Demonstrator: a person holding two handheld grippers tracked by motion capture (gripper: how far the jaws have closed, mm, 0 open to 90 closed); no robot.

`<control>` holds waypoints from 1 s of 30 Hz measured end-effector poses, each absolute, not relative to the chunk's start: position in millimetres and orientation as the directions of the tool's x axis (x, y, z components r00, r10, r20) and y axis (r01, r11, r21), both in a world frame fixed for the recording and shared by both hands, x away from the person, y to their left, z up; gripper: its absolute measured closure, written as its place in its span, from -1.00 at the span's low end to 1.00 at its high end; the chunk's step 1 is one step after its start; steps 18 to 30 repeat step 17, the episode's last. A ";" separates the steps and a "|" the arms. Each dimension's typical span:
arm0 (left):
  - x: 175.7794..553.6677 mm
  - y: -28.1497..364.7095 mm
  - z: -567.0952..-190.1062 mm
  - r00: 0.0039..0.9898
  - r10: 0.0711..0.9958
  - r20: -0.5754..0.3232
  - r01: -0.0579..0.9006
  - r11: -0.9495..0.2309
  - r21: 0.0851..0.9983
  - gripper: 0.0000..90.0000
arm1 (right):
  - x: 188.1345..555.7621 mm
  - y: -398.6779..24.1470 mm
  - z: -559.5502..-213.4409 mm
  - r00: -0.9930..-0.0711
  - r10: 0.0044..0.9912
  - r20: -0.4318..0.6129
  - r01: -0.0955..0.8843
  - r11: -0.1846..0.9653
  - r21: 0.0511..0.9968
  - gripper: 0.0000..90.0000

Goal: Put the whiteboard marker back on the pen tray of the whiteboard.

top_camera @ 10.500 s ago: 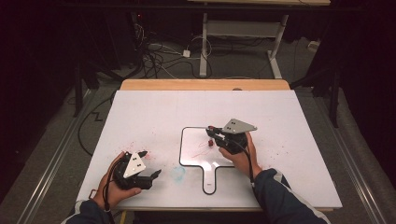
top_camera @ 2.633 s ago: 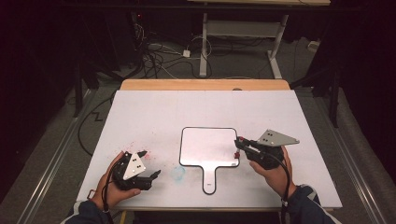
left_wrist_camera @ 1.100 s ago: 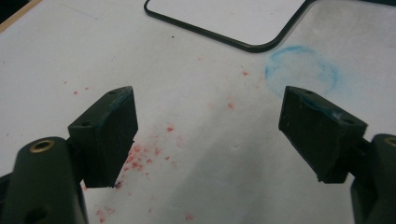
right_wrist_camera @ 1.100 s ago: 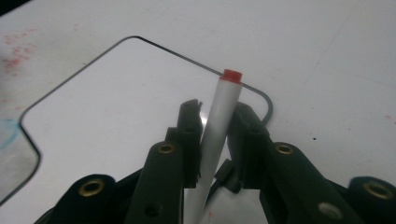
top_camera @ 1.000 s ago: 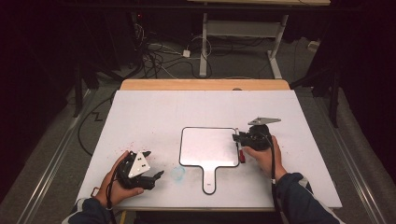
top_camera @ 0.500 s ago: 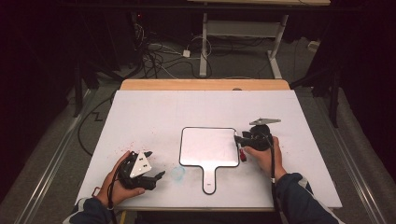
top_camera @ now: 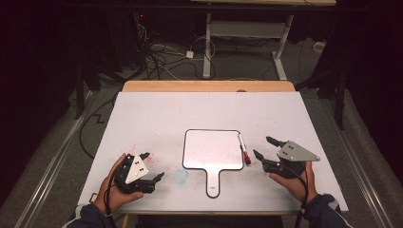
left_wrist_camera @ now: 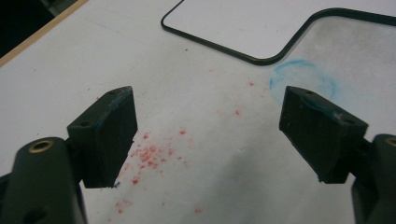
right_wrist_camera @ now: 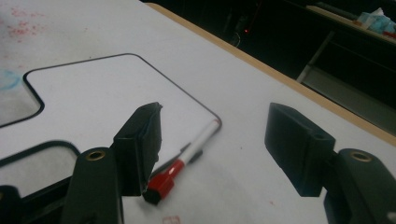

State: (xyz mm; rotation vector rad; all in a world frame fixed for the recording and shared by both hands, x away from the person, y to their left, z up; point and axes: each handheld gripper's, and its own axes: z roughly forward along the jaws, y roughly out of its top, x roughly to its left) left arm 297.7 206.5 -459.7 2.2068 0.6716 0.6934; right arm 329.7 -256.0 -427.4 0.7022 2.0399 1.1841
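Though freed, marker (right_wrist_camera: 184,158) nr hand-held gripper (right_wrist_camera: 212,144)

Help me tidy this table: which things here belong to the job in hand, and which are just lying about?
In the job:
- red-capped marker
- small whiteboard
- right tool, open

Just there:
- blue ring smudge
- red specks
- left tool, open

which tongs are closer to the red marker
The right tongs: the red marker lies just beside them by the whiteboard's right edge; the left tongs sit across it.
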 end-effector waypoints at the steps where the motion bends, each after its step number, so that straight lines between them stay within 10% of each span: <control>1: 297.9 206.1 -459.6 0.719 0.638 0.276 0.251 -0.609 0.753 -0.60 | 325.8 -258.9 -428.1 -0.635 0.723 -0.273 0.115 0.437 0.892 -0.21; 30: 298.2 203.0 -456.9 0.686 0.660 0.305 0.236 -0.599 0.765 -0.60 | 291.5 -269.9 -436.4 -0.612 0.739 -0.283 0.071 0.408 0.910 -0.46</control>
